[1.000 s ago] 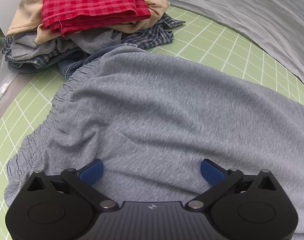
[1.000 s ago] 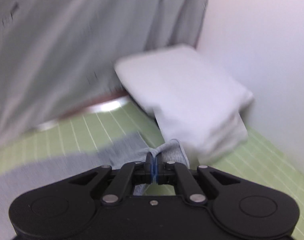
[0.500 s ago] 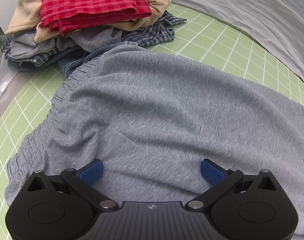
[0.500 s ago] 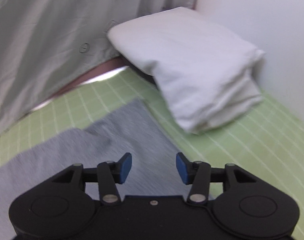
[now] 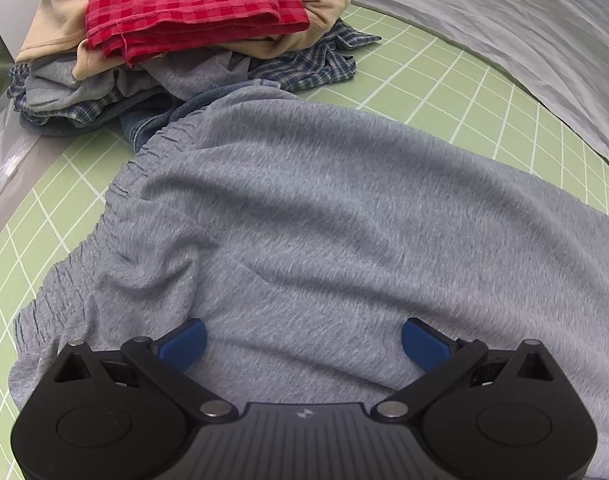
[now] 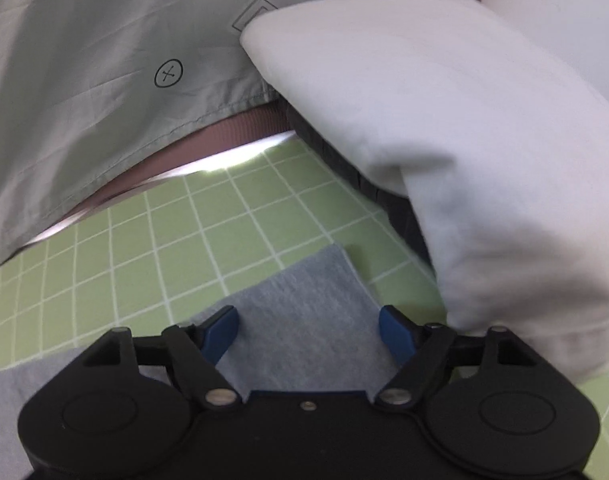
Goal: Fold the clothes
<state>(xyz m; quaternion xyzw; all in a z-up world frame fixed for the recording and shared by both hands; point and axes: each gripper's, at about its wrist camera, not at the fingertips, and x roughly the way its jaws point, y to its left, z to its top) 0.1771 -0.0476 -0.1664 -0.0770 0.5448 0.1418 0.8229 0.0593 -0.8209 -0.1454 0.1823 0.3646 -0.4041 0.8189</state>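
Observation:
Grey sweat shorts (image 5: 324, 220) lie spread on the green grid mat (image 5: 444, 80), the gathered waistband (image 5: 116, 200) at the left. My left gripper (image 5: 302, 340) hovers open just over the near part of the shorts, blue fingertips (image 5: 184, 342) wide apart, holding nothing. In the right wrist view a leg end of the grey shorts (image 6: 300, 312) lies flat on the mat. My right gripper (image 6: 308, 332) is open above that leg end, with nothing between its fingers.
A pile of unfolded clothes (image 5: 176, 20), red check on top, sits at the far left of the mat. A person's grey shirt (image 6: 84, 60) lines the far edge. A stack of folded white cloth (image 6: 464, 152) stands at the right, close to my right gripper.
The right gripper was shut on the grey leg end one second ago; it has let go, opened wide, and the leg end now lies flat. The left gripper has barely moved.

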